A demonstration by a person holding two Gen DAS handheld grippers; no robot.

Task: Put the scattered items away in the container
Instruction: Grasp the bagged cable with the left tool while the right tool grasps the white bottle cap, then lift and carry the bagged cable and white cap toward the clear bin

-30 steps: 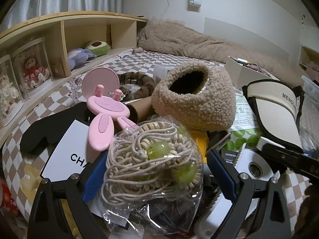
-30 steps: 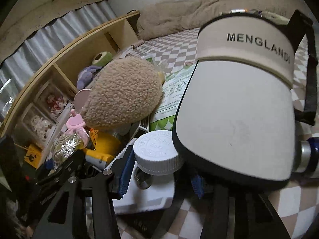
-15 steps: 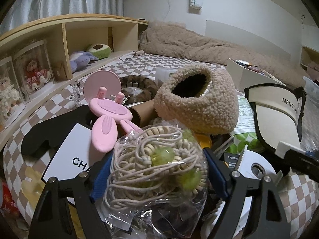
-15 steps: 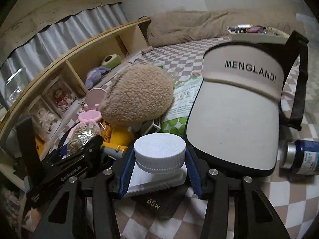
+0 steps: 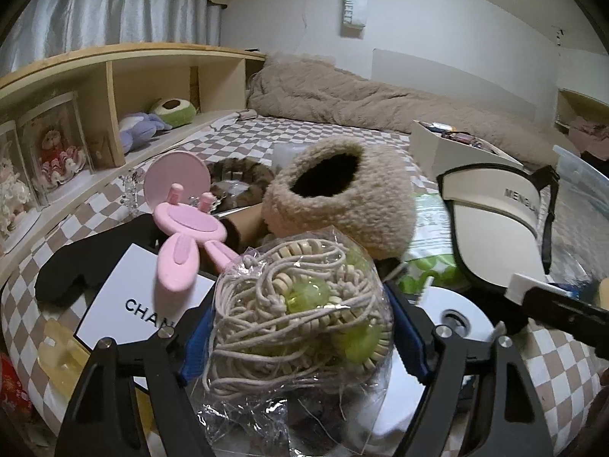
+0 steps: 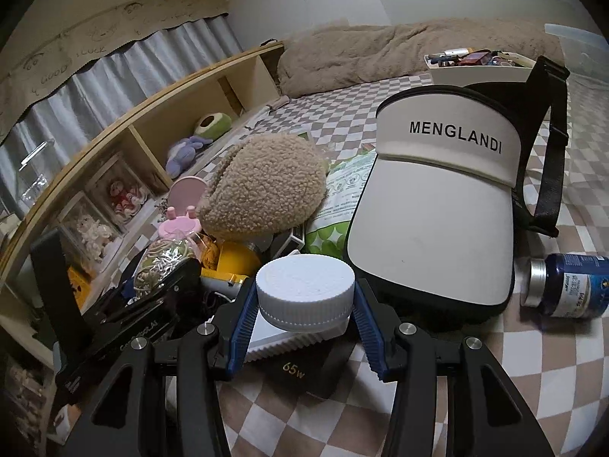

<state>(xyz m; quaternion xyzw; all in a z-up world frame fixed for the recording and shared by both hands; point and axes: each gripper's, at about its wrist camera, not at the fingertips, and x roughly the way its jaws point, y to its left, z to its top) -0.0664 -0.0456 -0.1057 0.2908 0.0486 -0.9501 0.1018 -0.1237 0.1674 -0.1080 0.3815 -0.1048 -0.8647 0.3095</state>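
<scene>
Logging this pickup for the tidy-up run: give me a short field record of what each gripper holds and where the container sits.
left gripper: shut on the clear bag of corded beads
right gripper: closed around the white screw cap of a white bottle
container: white bin far back on the checkered bed, already holding items
nearby clutter: MENGLANDI visor, fleece hat, pink bunny mirror, blue bottle

Fleece hat [image 6: 262, 182] left of visor [image 6: 437, 205]

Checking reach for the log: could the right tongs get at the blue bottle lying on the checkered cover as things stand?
Probably not right away: the right tongs are shut on a white-capped jar. The blue bottle lies uncovered to their right, beside the visor, nothing over it.
</scene>
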